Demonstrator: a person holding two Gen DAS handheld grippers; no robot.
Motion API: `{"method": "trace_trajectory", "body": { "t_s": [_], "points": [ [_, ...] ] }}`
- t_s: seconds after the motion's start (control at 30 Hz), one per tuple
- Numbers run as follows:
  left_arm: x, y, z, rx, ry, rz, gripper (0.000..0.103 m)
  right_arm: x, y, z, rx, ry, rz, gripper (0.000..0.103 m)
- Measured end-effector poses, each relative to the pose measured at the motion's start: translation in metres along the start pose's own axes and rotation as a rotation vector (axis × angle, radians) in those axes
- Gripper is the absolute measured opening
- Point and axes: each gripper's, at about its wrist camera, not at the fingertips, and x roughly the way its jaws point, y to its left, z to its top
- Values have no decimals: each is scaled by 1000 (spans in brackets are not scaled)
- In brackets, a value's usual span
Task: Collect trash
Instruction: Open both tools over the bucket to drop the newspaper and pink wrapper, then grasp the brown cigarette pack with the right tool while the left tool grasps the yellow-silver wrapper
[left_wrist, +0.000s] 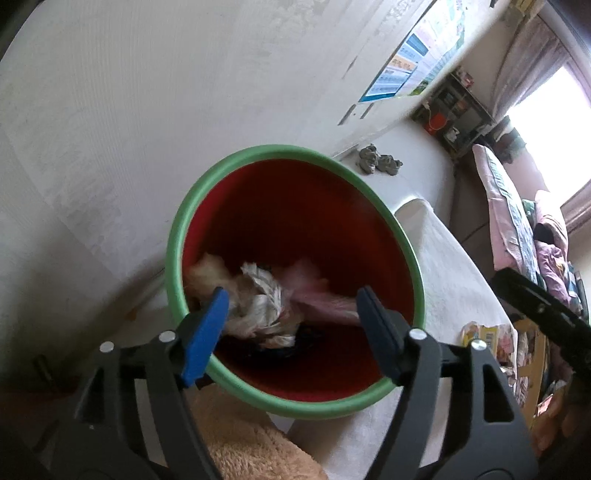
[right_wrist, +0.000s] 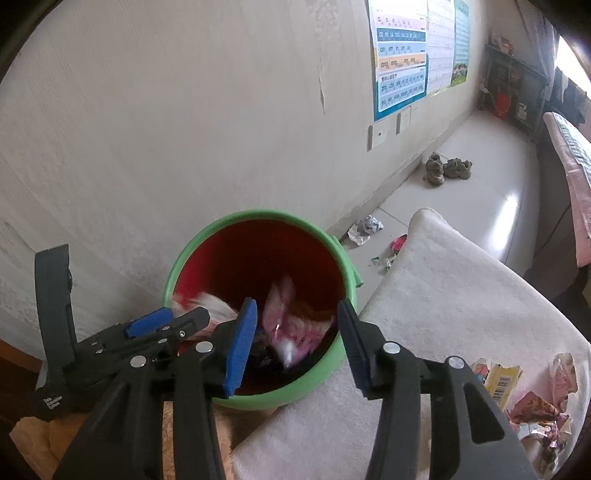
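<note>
Both the left gripper (left_wrist: 291, 314) and right gripper (right_wrist: 295, 332) hang spread and empty over the green bin (right_wrist: 334, 369), where crumpled paper (left_wrist: 264, 295) and pink wrappers (right_wrist: 291, 325) lie. More wrappers (right_wrist: 517, 391) wait at the white cushion's (right_wrist: 461, 295) right edge; a careless reach could sweep them onto the floor (right_wrist: 461, 177). The wall poster's (right_wrist: 400, 70) pinyin reads "zhi, chi, shi".

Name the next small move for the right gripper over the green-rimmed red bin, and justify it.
Probably swing the right gripper, open and empty above the green-rimmed red bin, toward the crumpled wrappers on the white cloth. Trash already lies inside the bin; those wrappers remain uncollected.
</note>
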Motion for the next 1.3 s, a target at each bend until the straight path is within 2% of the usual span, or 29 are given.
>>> {"method": "trace_trajectory", "body": {
  "t_s": [0.17,0.3,0.43,0.57,0.77,0.87,0.93,1.07,1.13,1.3],
  "points": [
    [-7,-9,-6,22,1,7,73,-18,-7,-6,15,-20,-4,47],
    [-20,-24,-14,65,-6,-14,76,-43,-21,-20,14,-48,-11,57],
    [-29,-43,-28,133,-1,-32,78,-80,-55,-51,63,-61,-28,59],
    [-29,-64,-46,174,35,-61,79,-118,-103,-97,145,-58,-110,60],
    [-22,-106,-81,266,106,-103,79,-148,-166,-185,269,65,-202,61],
    [-21,-127,-98,327,142,-134,79,-151,-178,-234,349,154,-179,61],
    [-18,-143,-112,379,166,-147,79,-148,-182,-266,415,209,-132,61],
    [-15,-168,-133,459,205,-169,79,-127,-168,-320,501,325,-59,61],
    [-16,-178,-143,492,216,-179,79,-118,-160,-327,496,354,-39,61],
    [-19,-193,-159,558,231,-213,82,-100,-157,-319,442,370,-75,57]
  ]
}}
